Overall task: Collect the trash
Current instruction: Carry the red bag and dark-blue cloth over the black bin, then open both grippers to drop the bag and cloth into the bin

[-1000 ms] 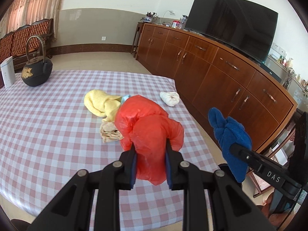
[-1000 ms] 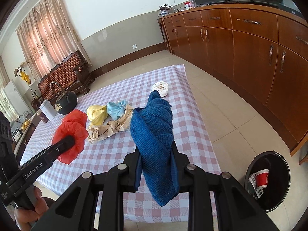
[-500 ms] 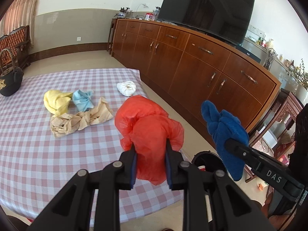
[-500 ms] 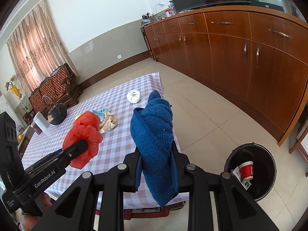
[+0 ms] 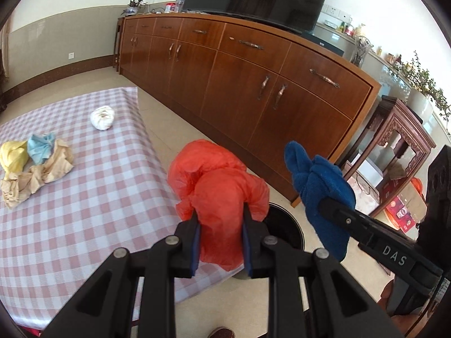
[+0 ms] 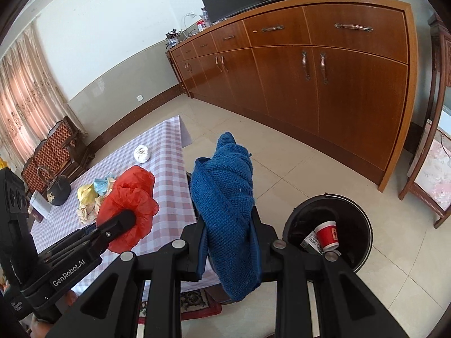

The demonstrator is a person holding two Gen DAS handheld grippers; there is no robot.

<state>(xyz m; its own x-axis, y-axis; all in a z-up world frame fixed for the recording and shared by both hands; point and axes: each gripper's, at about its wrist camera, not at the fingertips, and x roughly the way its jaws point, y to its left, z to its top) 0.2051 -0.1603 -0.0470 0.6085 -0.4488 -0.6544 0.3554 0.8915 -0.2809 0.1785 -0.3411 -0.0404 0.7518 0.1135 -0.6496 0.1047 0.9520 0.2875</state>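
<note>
1. Beside the bin [image 6: 327, 236], up in the air: left gripper [image 5: 221, 239] clamped on a red plastic bag [image 5: 220, 194], right gripper [image 6: 229, 249] clamped on a blue towel [image 6: 225, 205].
2. Seen from the right wrist: bin down on the floor, lower right of the blue towel and near it; open mouth facing up, red paper cup [image 6: 327, 235] and some paper already inside.
3. Seen from the left wrist: only a dark arc of the bin showing just behind and below the red plastic bag, so roughly ahead of and under that gripper.
4. Judged nearer to the bin: hard to say; both within short reach, neither bundle clearly over the mouth yet.
5. Blue towel hanging long-axis upright, top poking above the fingers, tail drooping below them.
6. Left of the bin: table [image 5: 84, 211] with checked cloth, corner close to the bin; a likely snag for a low swing.
7. Still on the table, well apart from the bin: yellow wad [image 5: 12, 155], light blue wad [image 5: 41, 148], beige rag [image 5: 36, 174], white wad [image 5: 103, 117].
8. Behind the bin: long wooden cabinet [image 6: 324, 84], clear of the drop path.
</note>
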